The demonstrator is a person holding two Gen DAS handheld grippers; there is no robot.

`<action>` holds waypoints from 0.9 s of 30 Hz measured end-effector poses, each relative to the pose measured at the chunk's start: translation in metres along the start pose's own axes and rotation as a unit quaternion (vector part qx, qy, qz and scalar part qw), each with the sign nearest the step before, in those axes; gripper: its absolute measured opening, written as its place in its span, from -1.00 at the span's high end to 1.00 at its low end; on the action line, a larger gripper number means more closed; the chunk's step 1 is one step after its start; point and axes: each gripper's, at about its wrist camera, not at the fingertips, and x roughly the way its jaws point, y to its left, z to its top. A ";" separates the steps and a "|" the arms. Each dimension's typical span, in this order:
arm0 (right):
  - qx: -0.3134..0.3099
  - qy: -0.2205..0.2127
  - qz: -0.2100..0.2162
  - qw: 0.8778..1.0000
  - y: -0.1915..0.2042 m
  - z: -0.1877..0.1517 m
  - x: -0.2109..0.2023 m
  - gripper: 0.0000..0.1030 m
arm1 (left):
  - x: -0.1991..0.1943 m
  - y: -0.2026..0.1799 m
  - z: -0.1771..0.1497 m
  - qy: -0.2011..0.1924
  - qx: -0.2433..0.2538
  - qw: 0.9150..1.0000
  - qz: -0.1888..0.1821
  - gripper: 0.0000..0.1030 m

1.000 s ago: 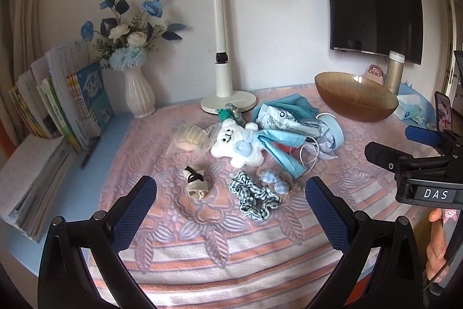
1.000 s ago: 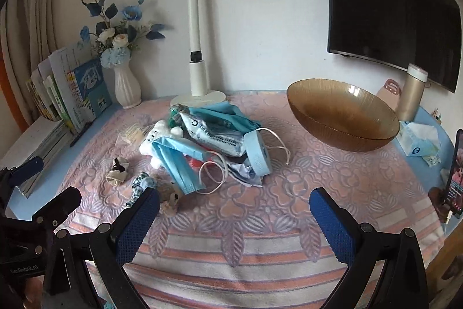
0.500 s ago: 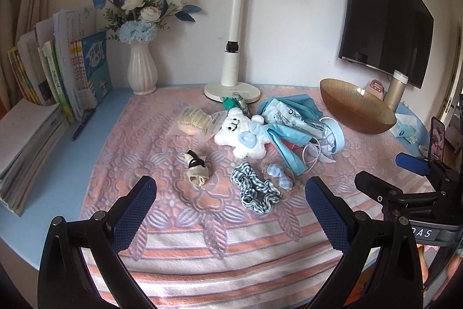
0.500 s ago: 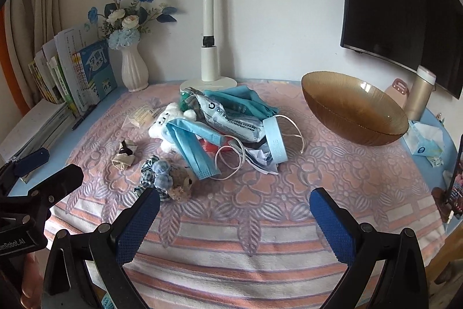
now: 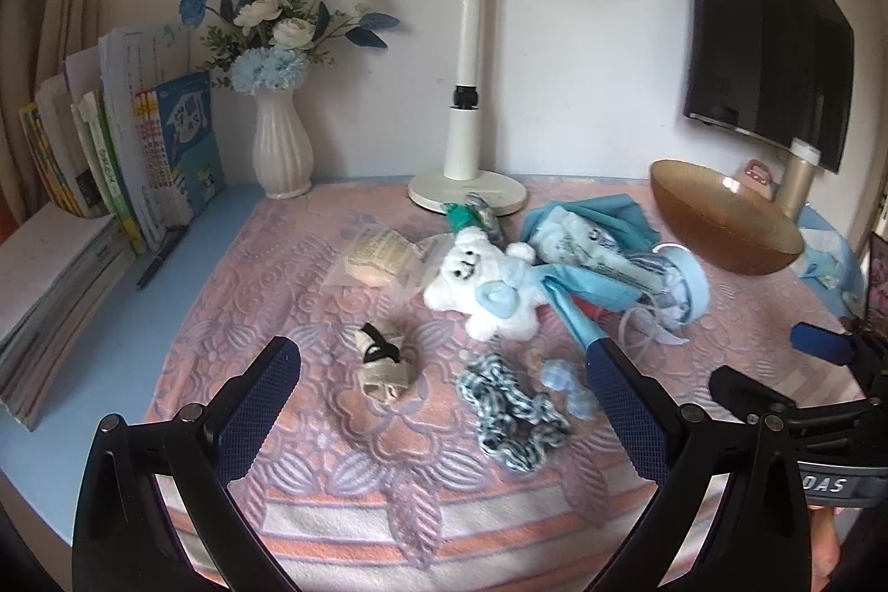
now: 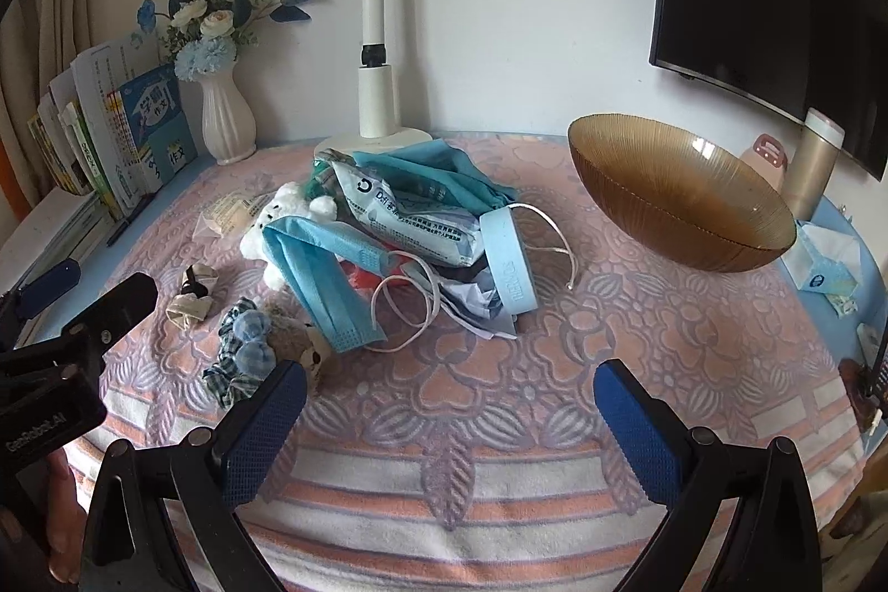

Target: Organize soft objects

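Above a pink flowered cloth (image 6: 499,386), the left gripper (image 5: 444,403) and right gripper (image 6: 449,414) hover with jaws spread wide, holding nothing. Soft items lie heaped at 12 o'clock: a white teddy (image 5: 488,292), face mask (image 6: 327,281) and checked scrunchie (image 5: 510,409), with an amber bowl (image 6: 677,198) at 2 o'clock.

"作文" on blue book (image 6: 157,131)

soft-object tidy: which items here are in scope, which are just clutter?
In scope: plush bear, checked scrunchie, face mask, wipes pack, amber bowl as the likely bin.

Clutter: lamp, flower vase, books, tissue pack.
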 end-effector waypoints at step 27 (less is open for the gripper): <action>0.003 0.017 0.009 1.000 -0.006 -0.007 0.061 -1.00 | 0.049 0.019 -0.016 0.042 -0.041 0.997 -0.049 -0.99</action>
